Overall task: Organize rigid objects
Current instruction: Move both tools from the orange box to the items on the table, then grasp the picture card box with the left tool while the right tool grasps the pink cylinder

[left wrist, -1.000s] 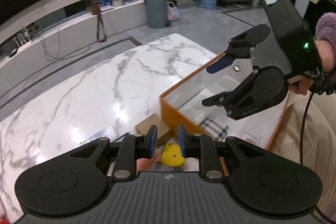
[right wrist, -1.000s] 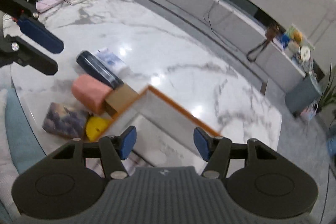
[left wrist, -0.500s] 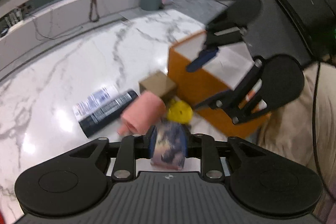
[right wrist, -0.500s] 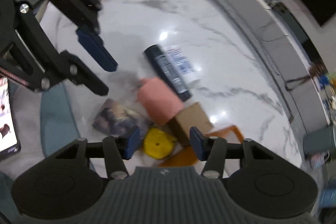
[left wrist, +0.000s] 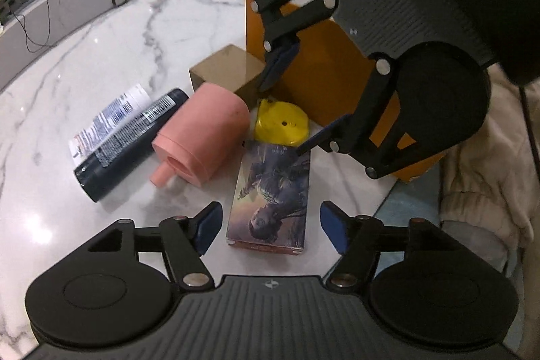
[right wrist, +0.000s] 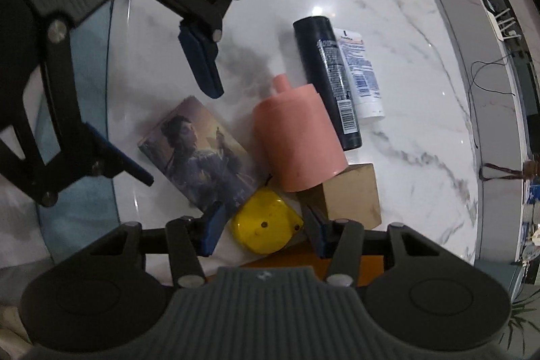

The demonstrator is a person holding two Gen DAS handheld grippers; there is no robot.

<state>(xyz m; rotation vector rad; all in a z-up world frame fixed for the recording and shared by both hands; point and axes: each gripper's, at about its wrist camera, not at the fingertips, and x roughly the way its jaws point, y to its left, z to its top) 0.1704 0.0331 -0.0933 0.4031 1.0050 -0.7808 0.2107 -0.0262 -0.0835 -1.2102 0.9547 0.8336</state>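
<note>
on the marble counter point(left wrist: 101, 32) five items lie unsorted beside the orange box point(left wrist: 324, 80); left gripper point(left wrist: 270, 225) jaws opening around the picture box point(left wrist: 270, 191), right gripper point(right wrist: 263, 228) jaws apart around the yellow piece point(right wrist: 266, 225).

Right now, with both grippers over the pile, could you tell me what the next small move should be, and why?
Probably lower the opening left gripper around the picture box: it lies flat between the fingers, untouched. The right gripper straddles the yellow piece.

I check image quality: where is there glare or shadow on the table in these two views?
Left wrist view: glare patches on the marble table at far left. Right wrist view: a bright spot beyond the dark bottle, and a soft grey shadow beside the pink bottle.
</note>
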